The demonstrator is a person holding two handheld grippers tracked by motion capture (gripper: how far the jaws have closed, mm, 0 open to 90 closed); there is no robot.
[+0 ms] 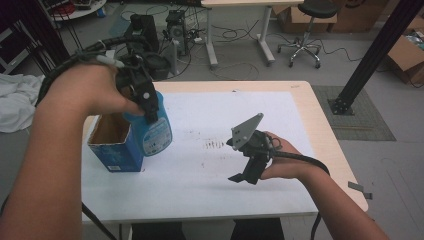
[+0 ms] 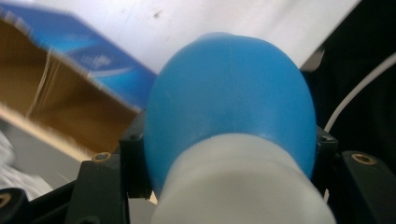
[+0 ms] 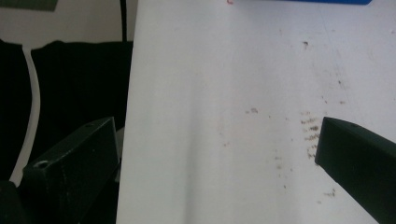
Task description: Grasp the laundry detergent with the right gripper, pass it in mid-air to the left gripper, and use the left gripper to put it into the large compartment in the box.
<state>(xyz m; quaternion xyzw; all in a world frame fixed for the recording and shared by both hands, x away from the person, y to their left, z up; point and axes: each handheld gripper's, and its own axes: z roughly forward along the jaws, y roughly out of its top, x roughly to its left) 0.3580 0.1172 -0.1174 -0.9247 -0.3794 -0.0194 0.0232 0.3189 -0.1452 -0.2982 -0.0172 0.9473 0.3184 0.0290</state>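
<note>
The left tool (image 1: 145,102) is clamped on a blue bottle (image 1: 157,131), held tilted just beside the open blue box (image 1: 114,145) on the worktop (image 1: 305,115). Well to the box's right, the right tool (image 1: 245,176) hangs with jaws apart, holding nothing.

Even, soft overhead light; the white worktop (image 1: 210,190) appears bright without glare and shadows are faint. The blue bottle (image 2: 229,102) is blurred at close range. All frames are grainy, low-resolution.
</note>
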